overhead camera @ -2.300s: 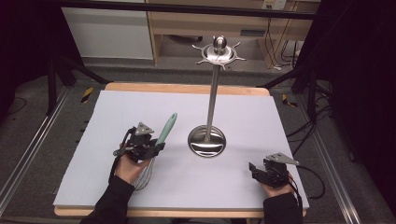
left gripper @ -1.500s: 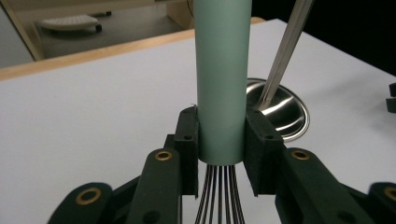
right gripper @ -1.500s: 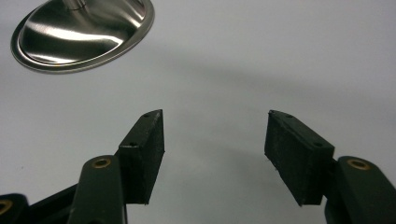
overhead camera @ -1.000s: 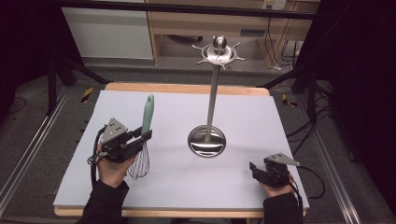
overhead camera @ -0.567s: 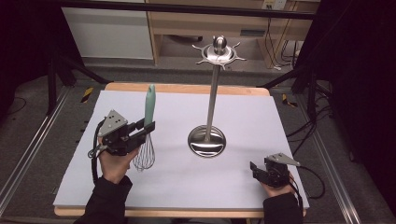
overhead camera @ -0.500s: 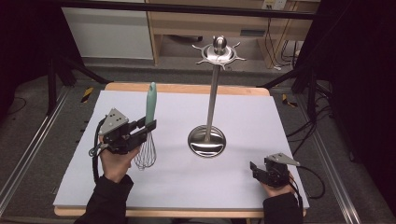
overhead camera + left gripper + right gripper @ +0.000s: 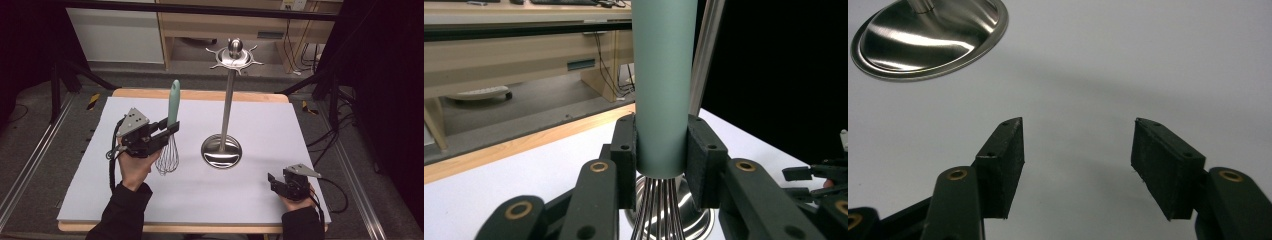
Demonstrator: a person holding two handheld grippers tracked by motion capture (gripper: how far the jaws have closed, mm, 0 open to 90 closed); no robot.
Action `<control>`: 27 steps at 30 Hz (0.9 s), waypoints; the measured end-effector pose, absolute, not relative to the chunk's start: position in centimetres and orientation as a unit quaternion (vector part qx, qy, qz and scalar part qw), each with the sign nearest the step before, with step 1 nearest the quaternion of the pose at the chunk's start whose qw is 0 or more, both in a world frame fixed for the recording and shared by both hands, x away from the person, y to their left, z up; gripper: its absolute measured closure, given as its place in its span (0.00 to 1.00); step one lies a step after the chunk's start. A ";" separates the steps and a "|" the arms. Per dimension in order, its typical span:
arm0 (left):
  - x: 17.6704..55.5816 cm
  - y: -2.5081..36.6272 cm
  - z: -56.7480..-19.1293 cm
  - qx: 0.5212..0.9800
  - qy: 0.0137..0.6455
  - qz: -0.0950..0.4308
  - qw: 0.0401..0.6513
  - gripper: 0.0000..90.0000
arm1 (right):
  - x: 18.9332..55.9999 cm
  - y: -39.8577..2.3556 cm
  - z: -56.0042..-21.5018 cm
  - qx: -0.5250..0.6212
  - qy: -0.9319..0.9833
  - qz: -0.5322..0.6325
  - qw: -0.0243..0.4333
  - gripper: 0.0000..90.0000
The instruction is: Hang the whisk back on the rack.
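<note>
White table (image 7: 280, 200) under you: your left gripper (image 7: 162, 134) clamps the whisk (image 7: 170, 130) upright; right gripper (image 7: 280, 184) rests open. Next, probably hang it on the stand (image 7: 229, 100) right of it.

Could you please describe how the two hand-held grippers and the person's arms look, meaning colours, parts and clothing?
Both tools are black. The left hand-held gripper and the right hand-held gripper each carry a grey three-cornered plate on top and trail a black cable. Their jaws are flat black blocks on linked arms with brass-coloured pivot rivets. The person wears black long sleeves.
</note>
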State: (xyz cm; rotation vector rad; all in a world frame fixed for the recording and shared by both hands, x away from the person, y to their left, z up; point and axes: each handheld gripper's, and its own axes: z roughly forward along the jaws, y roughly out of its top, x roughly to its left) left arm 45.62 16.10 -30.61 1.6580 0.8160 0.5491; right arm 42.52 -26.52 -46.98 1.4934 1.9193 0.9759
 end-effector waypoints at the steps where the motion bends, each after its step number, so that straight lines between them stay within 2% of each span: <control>1: 45.7 15.9 -30.5 0.705 0.348 0.233 0.572 0.76 | 42.5 -26.5 -47.0 0.551 0.708 0.360 0.258 0.43; 27: 45.6 14.0 -27.5 0.709 0.316 0.237 0.584 0.76 | 42.6 -26.6 -47.0 0.550 0.708 0.360 0.259 0.43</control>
